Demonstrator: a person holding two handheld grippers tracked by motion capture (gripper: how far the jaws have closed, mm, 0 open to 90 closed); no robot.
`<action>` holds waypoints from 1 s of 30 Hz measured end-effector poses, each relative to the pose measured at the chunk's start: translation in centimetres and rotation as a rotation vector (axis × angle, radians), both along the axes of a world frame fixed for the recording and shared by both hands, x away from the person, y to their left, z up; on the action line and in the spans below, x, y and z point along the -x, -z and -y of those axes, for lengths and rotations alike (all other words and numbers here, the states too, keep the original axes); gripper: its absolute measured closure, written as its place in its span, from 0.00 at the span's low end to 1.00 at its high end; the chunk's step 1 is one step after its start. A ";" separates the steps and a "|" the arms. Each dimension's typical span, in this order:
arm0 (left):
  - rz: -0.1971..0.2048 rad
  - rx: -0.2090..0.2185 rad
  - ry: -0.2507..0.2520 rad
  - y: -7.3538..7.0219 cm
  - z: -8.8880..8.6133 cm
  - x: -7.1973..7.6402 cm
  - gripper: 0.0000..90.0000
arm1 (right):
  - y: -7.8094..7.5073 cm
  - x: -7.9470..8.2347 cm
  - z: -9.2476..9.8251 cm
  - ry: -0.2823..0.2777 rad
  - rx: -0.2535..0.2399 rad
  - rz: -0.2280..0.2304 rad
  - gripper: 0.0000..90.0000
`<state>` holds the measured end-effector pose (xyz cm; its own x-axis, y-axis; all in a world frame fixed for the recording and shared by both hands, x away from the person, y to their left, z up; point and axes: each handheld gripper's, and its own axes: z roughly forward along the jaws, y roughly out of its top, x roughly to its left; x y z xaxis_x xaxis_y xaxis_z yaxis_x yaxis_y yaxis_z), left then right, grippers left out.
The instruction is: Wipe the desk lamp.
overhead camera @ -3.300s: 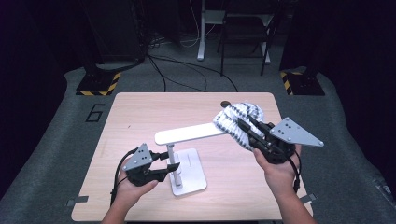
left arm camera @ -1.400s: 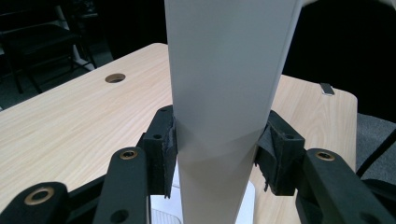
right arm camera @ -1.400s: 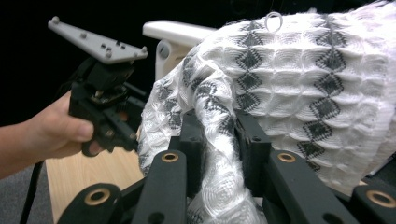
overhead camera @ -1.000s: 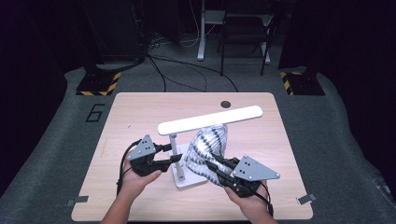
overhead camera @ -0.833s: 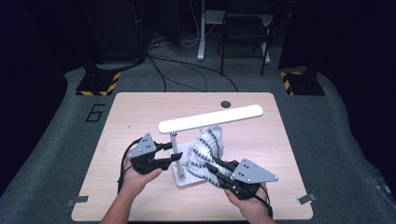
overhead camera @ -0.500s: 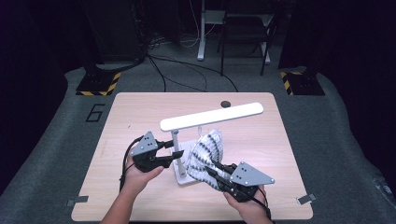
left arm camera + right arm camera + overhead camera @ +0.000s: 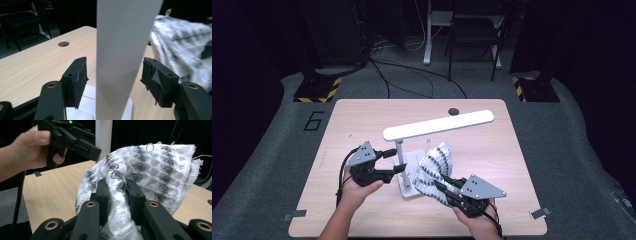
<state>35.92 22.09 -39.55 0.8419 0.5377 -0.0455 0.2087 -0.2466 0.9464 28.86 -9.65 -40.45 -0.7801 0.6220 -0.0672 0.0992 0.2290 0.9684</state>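
Observation:
A white desk lamp (image 7: 437, 125) stands mid-table on a flat base (image 7: 408, 189). My left gripper (image 7: 399, 170) is at its post (image 7: 400, 150). In the left gripper view the post (image 7: 122, 50) stands between the left gripper's (image 7: 115, 75) jaws with a gap on each side; the jaws have just been opening. My right gripper (image 7: 439, 187) is shut on a white-and-grey patterned cloth (image 7: 434, 165) beside the base. The right gripper view shows the right gripper (image 7: 117, 192) pinching a fold of the cloth (image 7: 155, 170), with the left gripper (image 7: 75, 137) beyond it.
The wooden table (image 7: 362, 120) has a round cable hole (image 7: 453, 111) near its far edge. Past the table stand a black-and-yellow striped stand foot (image 7: 314, 92), floor cables and a chair (image 7: 472, 35). Tape tabs mark the near corners.
The right gripper brought the cloth from the far right to the lamp base and has sunk a little since. The lamp head now lies higher and longer across the table.

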 end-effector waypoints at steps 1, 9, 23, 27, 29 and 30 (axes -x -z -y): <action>0.000 0.003 -0.001 0.0 -0.1 0.3 0.40 | 0.3 0.1 0.0 0.003 0.004 -0.004 0.83; 0.006 -0.020 -0.035 1.0 -1.0 2.1 0.40 | 2.1 0.6 -0.7 -0.025 0.015 -0.046 0.83; -0.055 0.023 -0.143 4.8 -4.3 3.4 0.40 | 6.1 -0.6 -3.4 -0.126 0.043 -0.105 0.82; -0.060 0.018 -0.161 5.3 -5.1 4.1 0.40 | 7.2 -0.8 -4.2 -0.157 0.081 -0.128 0.82; -0.066 0.009 -0.168 5.6 -5.3 4.5 0.40 | 7.7 -1.1 -4.6 -0.169 0.092 -0.136 0.82; -0.063 0.011 -0.167 5.7 -5.4 4.7 0.40 | 7.9 -1.1 -4.7 -0.173 0.089 -0.146 0.82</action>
